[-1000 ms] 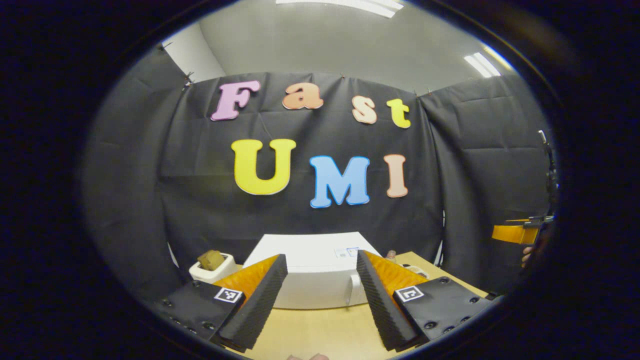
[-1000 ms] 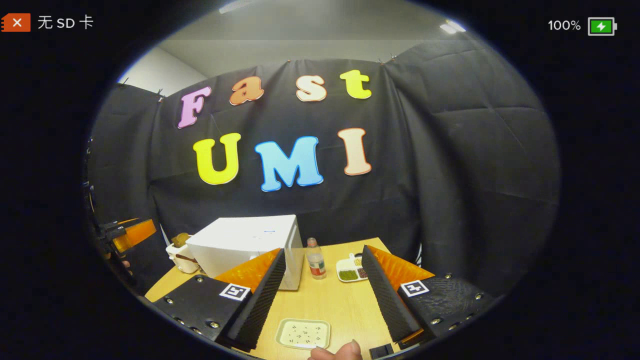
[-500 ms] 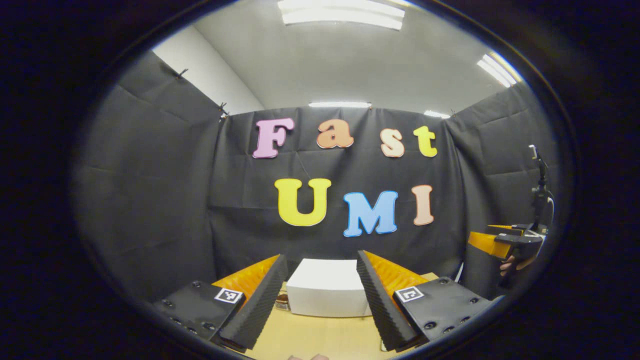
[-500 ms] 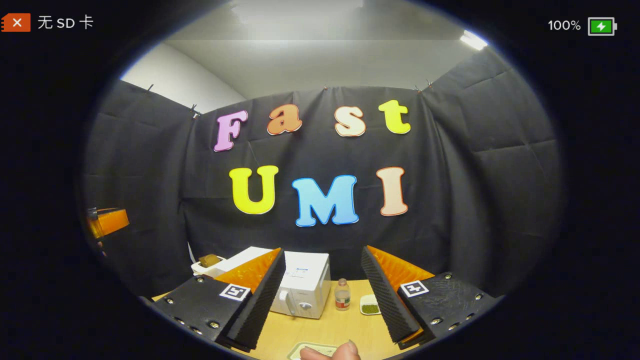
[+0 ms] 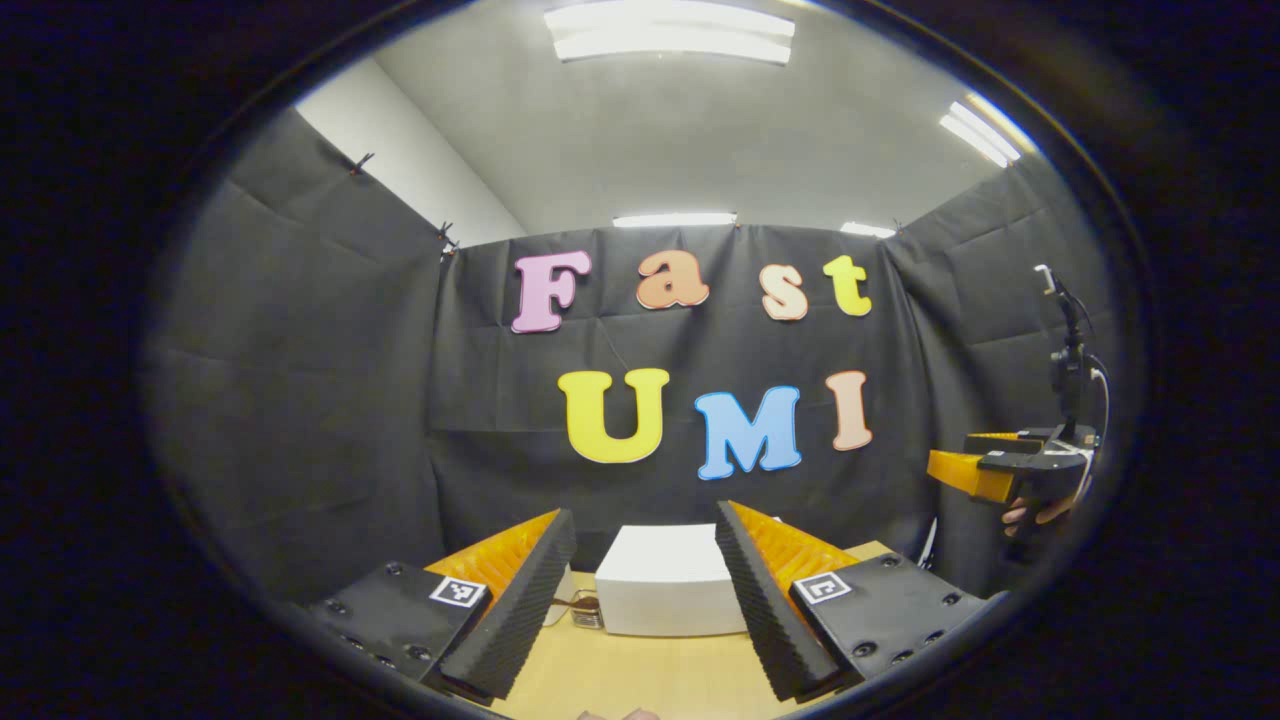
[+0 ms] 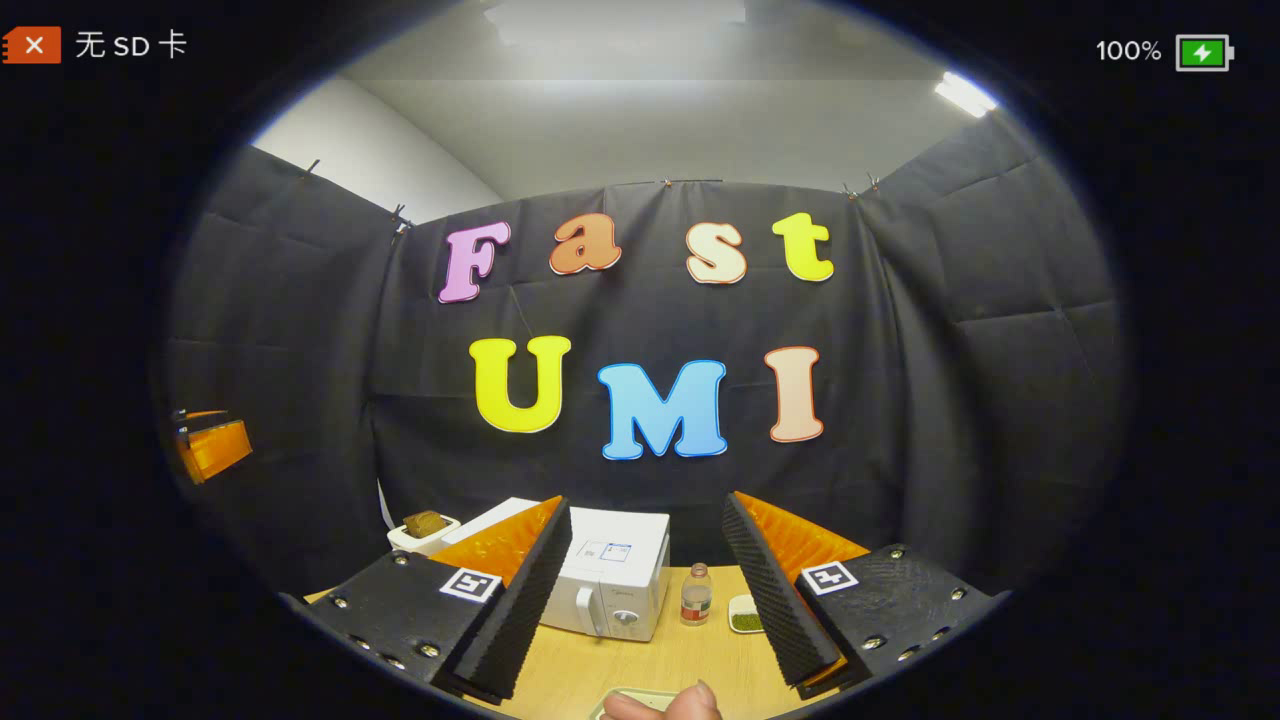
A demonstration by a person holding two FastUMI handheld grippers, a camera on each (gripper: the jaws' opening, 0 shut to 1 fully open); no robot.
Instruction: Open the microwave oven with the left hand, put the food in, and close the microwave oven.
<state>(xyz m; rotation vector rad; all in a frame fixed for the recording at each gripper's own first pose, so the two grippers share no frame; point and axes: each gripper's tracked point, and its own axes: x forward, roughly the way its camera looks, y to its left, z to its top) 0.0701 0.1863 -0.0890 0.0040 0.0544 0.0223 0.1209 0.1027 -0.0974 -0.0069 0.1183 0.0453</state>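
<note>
The white box-shaped microwave oven [image 6: 610, 585] stands with its door closed at the far side of the light wooden table [image 6: 640, 665] (a small bottle [image 6: 696, 595] just beside it). The left gripper [image 5: 640, 610] and the right gripper [image 6: 640, 600] are well apart from it, jaws spread wide, holding nothing.

Black cloth walls [image 5: 300, 400] enclose a pale wooden worktop [image 6: 640, 675]; fluorescent ceiling lights [image 5: 670, 30] glow on a grey ceiling [image 5: 700, 140].
</note>
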